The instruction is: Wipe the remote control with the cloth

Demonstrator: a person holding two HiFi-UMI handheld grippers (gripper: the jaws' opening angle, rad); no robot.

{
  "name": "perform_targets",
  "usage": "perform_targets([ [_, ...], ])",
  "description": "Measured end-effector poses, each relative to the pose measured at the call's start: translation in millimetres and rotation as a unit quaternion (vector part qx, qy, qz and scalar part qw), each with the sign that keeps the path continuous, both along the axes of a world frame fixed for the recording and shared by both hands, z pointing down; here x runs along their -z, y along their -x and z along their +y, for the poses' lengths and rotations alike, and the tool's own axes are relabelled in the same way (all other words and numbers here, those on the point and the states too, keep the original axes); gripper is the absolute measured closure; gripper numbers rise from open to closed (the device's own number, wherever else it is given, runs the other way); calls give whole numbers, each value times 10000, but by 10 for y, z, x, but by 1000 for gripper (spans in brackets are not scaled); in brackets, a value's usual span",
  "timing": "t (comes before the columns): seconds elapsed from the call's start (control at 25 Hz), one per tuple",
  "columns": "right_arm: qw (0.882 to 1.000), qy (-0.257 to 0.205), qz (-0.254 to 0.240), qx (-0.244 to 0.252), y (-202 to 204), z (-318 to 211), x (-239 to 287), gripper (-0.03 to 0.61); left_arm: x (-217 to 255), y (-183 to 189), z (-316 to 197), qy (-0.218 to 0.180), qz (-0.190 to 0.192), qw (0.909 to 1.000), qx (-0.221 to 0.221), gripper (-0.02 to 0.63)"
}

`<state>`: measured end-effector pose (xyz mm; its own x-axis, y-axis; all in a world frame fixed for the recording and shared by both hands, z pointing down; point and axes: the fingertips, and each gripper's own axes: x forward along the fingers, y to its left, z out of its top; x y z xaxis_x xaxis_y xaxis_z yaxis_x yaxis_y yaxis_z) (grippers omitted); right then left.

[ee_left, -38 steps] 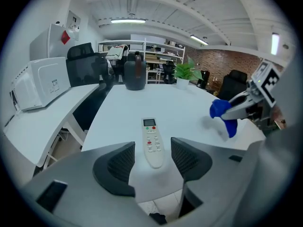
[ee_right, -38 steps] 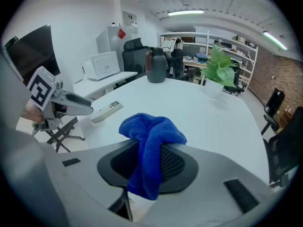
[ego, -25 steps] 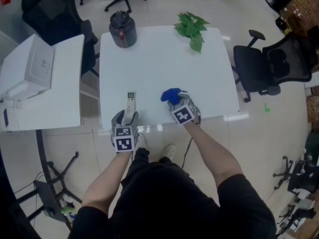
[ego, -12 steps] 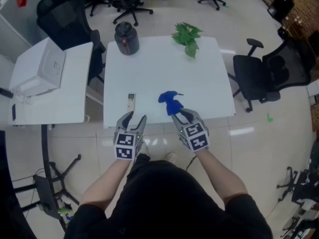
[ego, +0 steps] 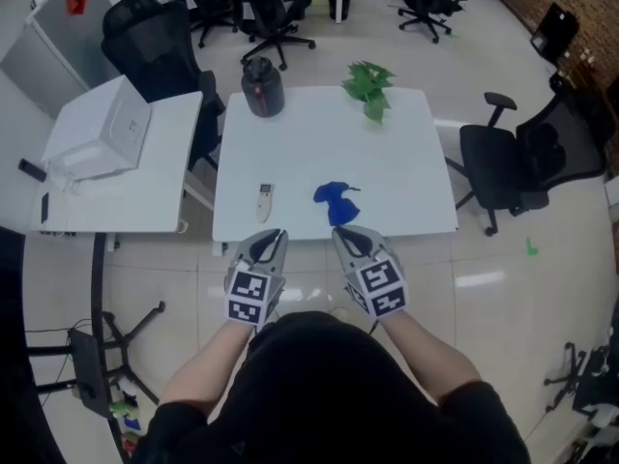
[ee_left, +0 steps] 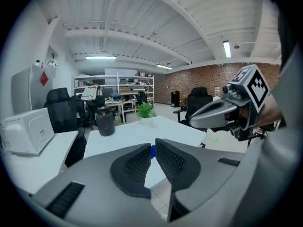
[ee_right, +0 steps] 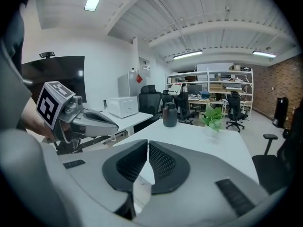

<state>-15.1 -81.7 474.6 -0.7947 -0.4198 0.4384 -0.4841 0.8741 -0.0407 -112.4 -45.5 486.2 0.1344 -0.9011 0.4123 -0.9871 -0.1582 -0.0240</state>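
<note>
Both tools hang over the tiled floor point(ego: 503, 278), just short of the near edge of the white surface point(ego: 406, 162), and neither touches anything. The left tool point(ego: 272, 242) is closing, with only a sliver of a gap left between its pads and nothing between them. The right tool point(ego: 345, 240) is clenched, pad against pad, and empty.

The remote control point(ego: 265, 201) lies flat on the near left part of the surface, its long side running near to far, a little beyond the left tool. The blue cloth point(ego: 338, 203) sits crumpled to its right, apart from it and just beyond the right tool — bare tabletop separates the two.

Farther back stand a dark jug point(ego: 262, 87) at the far left corner and a green potted plant point(ego: 368, 80) near the far edge, both well apart from the remote.

A black office chair point(ego: 513, 167) stands close against the right side of the surface. To the left, a second white surface point(ego: 145, 206) carries a white microwave point(ego: 97, 133) — more black chairs point(ego: 160, 46) crowd the far side.
</note>
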Motion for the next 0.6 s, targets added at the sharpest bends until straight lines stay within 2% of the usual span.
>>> perform_targets([
  [0.16,9999,-8,-61,-119,83,75,32,568,72,88,48,-117,-87,9998,-156,612],
  [0.6,9994,-155,-111,-284,523,303,135,571,259,283,161,-380,-273,9959,-778,614],
])
